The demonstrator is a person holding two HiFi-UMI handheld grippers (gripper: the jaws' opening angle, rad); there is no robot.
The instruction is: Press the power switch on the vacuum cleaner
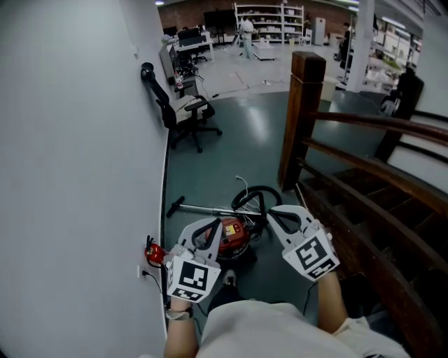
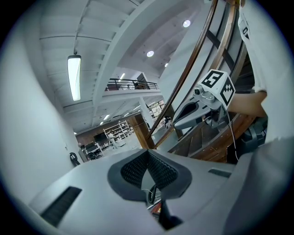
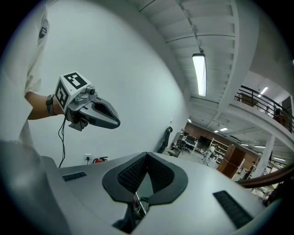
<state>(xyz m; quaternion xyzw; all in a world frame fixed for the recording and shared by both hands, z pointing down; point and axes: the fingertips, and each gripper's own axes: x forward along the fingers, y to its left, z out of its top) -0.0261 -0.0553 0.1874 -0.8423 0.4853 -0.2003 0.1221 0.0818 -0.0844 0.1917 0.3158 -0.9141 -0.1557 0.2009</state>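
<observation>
Your left gripper (image 1: 209, 228) and right gripper (image 1: 274, 214) hover above the vacuum cleaner (image 1: 233, 238), jaws pressed together and empty. Its switch is not discernible, so you risk pressing the wrong spot.

A black swivel office chair (image 1: 187, 115) stands on the glossy dark teal floor (image 1: 245, 140), close against the plain white wall (image 1: 77, 140). Low on that wall sits a white socket (image 3: 87, 156), with a red fire extinguisher (image 1: 154, 252) just beside it. To the right, a brown wooden newel post (image 1: 302, 119) stands upright and carries dark wooden stair rails (image 1: 378, 126). Far back are white metal shelves (image 1: 269, 21) and a standing person (image 1: 246, 36). A long fluorescent ceiling lamp (image 2: 74, 77) glows overhead.
</observation>
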